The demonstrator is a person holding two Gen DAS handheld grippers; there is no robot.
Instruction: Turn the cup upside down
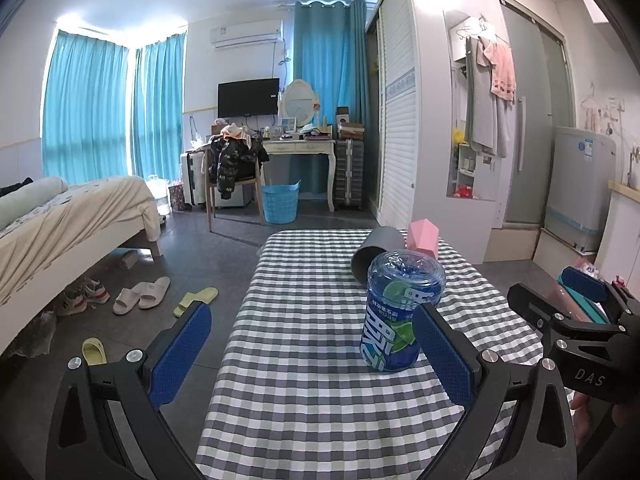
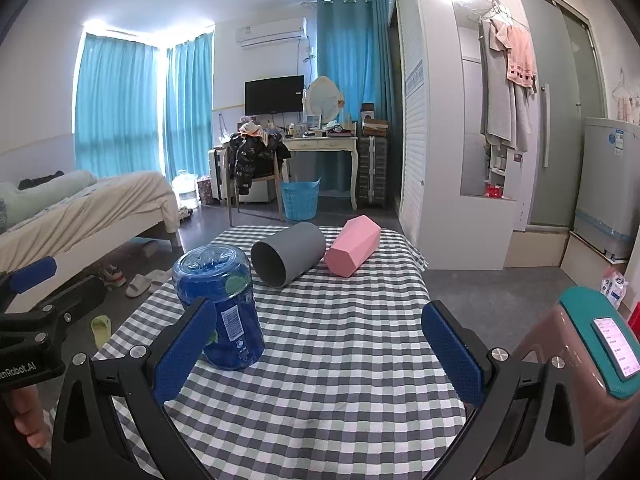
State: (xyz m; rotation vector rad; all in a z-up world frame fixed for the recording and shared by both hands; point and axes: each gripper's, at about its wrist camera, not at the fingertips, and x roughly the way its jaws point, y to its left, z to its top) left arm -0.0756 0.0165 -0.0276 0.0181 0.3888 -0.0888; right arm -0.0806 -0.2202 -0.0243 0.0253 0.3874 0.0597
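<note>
A blue clear plastic cup (image 1: 400, 312) (image 2: 224, 304) with a green-and-white label stands on the checked tablecloth (image 1: 312, 380) (image 2: 340, 340), its ribbed closed end up. My left gripper (image 1: 312, 312) is open; the cup stands just beyond its right finger (image 1: 444, 356), not between the fingers. My right gripper (image 2: 320, 308) is open too, and its left finger (image 2: 180, 356) hides the cup's lower left. Behind it, a grey cup (image 1: 374, 252) (image 2: 288, 254) and a pink faceted cup (image 1: 422, 238) (image 2: 352, 246) lie on their sides.
A pink and teal case (image 2: 580, 344) with a lit phone (image 2: 616, 346) on top stands off the table's right edge. Slippers (image 1: 140, 294) lie on the floor to the left by a bed (image 1: 68, 224). A chair, desk and blue basket (image 1: 280, 202) stand beyond the table.
</note>
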